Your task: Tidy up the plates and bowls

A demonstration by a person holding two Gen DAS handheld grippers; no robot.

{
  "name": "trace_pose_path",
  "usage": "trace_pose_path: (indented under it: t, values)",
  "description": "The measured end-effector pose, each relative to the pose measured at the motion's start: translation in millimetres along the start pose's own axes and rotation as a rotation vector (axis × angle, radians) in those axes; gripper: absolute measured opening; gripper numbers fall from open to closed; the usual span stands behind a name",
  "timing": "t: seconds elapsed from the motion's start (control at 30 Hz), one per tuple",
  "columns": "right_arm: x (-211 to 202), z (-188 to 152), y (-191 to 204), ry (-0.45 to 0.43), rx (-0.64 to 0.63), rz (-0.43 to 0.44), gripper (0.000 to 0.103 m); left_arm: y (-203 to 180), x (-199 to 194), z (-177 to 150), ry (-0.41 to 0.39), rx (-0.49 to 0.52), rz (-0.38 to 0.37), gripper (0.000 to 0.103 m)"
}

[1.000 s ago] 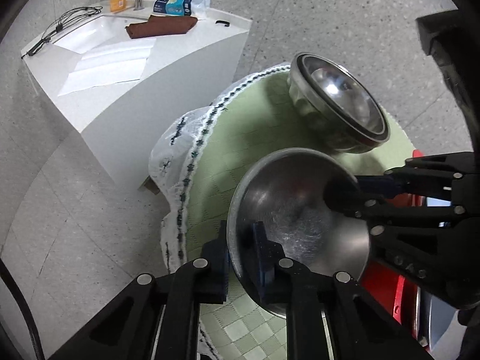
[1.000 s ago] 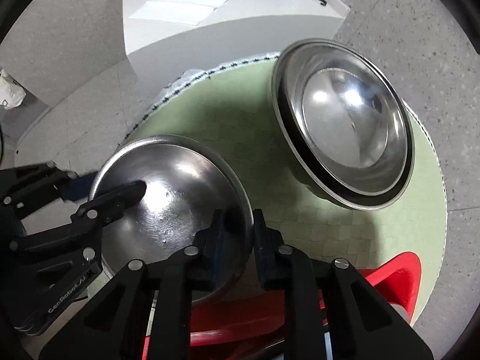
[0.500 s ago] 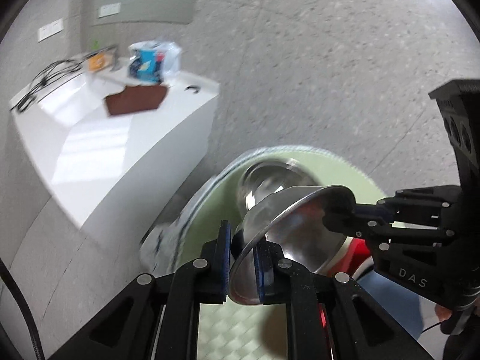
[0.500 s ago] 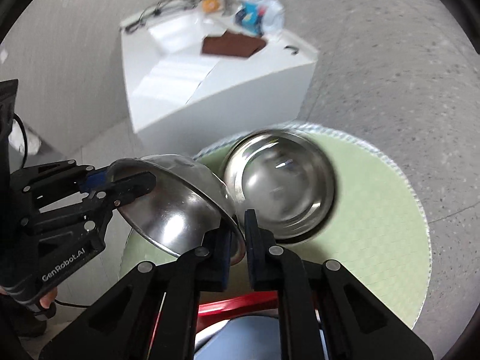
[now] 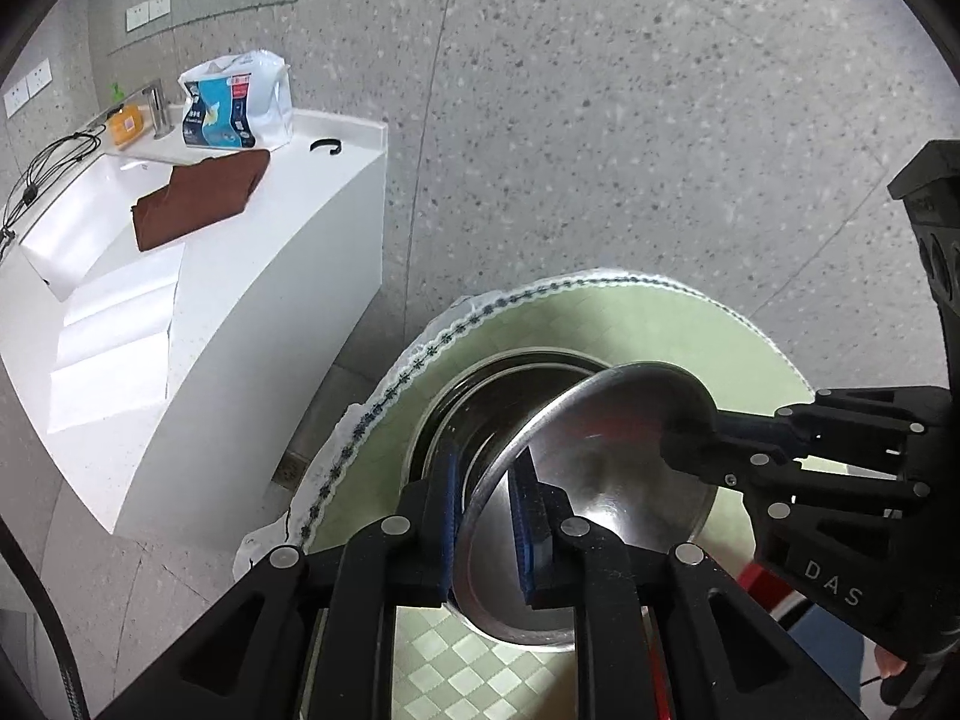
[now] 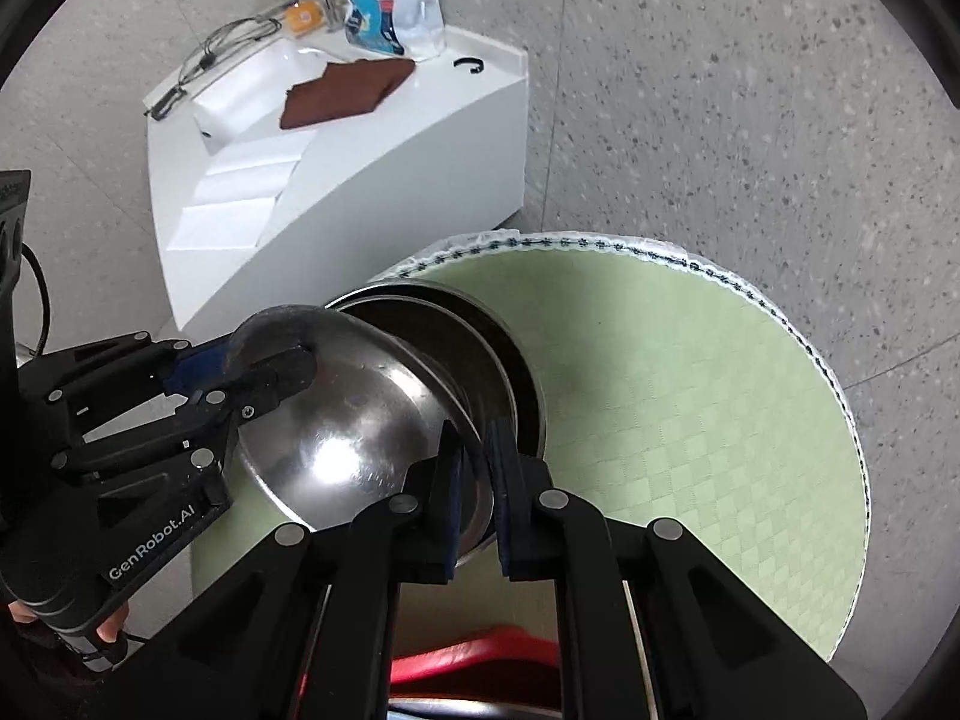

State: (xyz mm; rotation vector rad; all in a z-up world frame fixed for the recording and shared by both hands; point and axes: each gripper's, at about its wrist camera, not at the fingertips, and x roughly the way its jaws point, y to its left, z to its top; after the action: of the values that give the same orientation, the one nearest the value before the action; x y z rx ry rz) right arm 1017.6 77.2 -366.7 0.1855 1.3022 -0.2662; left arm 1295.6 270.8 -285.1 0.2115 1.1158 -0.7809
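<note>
I hold one steel bowl (image 5: 606, 480) between both grippers, tilted, over a stack of steel bowls (image 5: 480, 414) on the round green table. My left gripper (image 5: 483, 516) pinches the bowl's near rim; its jaws look slightly apart around the rim. My right gripper (image 6: 474, 480) is shut on the opposite rim of the same bowl (image 6: 348, 420). The stack (image 6: 480, 348) shows behind the held bowl in the right wrist view. The held bowl overlaps the stack's opening; contact cannot be told.
The green checked tablecloth (image 6: 690, 396) has a white lace edge. A white sink counter (image 5: 198, 324) stands to the left with a brown cloth (image 5: 198, 198) and a tissue pack (image 5: 237, 102). A red chair (image 6: 474, 660) shows below the table.
Both grippers lifted the bowl off the table, tilted it and carried it over the stack of bowls. The left jaws now look a little wider around the rim.
</note>
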Motion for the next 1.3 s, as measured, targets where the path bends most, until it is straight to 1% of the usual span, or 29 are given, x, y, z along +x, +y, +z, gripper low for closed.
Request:
trace_pose_path:
  t: [0.23, 0.43, 0.5, 0.6, 0.67, 0.7, 0.73, 0.77, 0.8, 0.83, 0.87, 0.9, 0.97, 1.03, 1.1, 1.13, 1.17, 1.2, 1.27, 1.3]
  values:
    - [17.2, 1.9, -6.4, -0.007, 0.018, -0.013, 0.011, -9.2, 28.0, 4.9, 0.006, -0.003, 0.019, 0.012]
    - [24.5, 4.2, -12.1, -0.036, 0.035, -0.027, 0.013, -8.5, 40.1, 0.6, 0.016, -0.008, 0.016, 0.012]
    - [25.4, 4.5, -14.9, -0.044, 0.046, -0.029, 0.013, -5.8, 41.8, -0.2, 0.009, -0.018, 0.001, 0.016]
    - [26.2, 4.0, -16.3, -0.052, 0.05, -0.024, 0.013, -3.5, 40.9, -1.5, 0.005, -0.017, -0.009, 0.018]
    - [25.9, 3.3, -16.6, -0.057, 0.055, -0.014, 0.014, -1.4, 38.8, -3.7, 0.005, -0.018, -0.03, 0.03]
    - [24.0, 2.6, -18.4, -0.066, 0.066, -0.009, 0.016, 0.3, 35.8, -5.4, -0.001, -0.027, -0.047, 0.034]
    - [22.1, 1.8, -19.9, -0.072, 0.075, -0.002, 0.022, 0.8, 31.8, -7.3, -0.01, -0.031, -0.063, 0.041]
    - [18.5, 0.9, -22.3, -0.083, 0.086, 0.009, 0.03, 2.0, 27.9, -9.4, -0.016, -0.029, -0.069, 0.046]
    - [13.9, -0.2, -25.4, -0.1, 0.1, 0.018, 0.034, 2.1, 22.2, -12.2, -0.03, -0.024, -0.068, 0.049]
    - [9.3, -1.4, -28.7, -0.114, 0.113, 0.02, 0.038, 2.0, 18.0, -14.0, -0.041, -0.018, -0.067, 0.055]
    - [6.5, -2.0, -29.8, -0.12, 0.119, 0.019, 0.039, 1.0, 12.7, -15.4, -0.059, -0.013, -0.047, 0.067]
    - [3.0, -3.2, -33.0, -0.128, 0.129, 0.023, 0.04, 0.7, 8.6, -17.8, -0.074, -0.013, -0.033, 0.071]
    - [-1.6, -4.9, -38.4, -0.137, 0.153, 0.032, 0.04, 2.1, 1.2, -21.0, -0.092, -0.014, -0.028, 0.073]
    - [-5.0, -7.0, -43.5, -0.138, 0.172, 0.035, 0.043, 7.2, -8.5, -26.2, -0.11, -0.044, -0.014, 0.074]
    - [-8.8, -9.7, -48.4, -0.145, 0.193, 0.037, 0.047, 16.0, -21.9, -33.1, -0.143, -0.089, 0.027, 0.082]
    - [-10.4, -11.5, -51.5, -0.142, 0.21, 0.035, 0.052, 20.9, -26.8, -36.5, -0.155, -0.112, 0.046, 0.087]
    - [-11.1, -12.9, -54.3, -0.137, 0.225, 0.041, 0.058, 28.0, -33.4, -41.8, -0.174, -0.146, 0.064, 0.089]
    - [-11.3, -14.2, -56.8, -0.133, 0.237, 0.051, 0.06, 31.0, -36.6, -45.5, -0.181, -0.163, 0.076, 0.09]
    - [-11.2, -16.9, -61.8, -0.125, 0.261, 0.064, 0.063, 39.3, -41.4, -53.1, -0.194, -0.21, 0.118, 0.093]
    - [-9.1, -17.6, -63.1, -0.114, 0.271, 0.067, 0.063, 43.8, -40.6, -56.4, -0.189, -0.23, 0.115, 0.095]
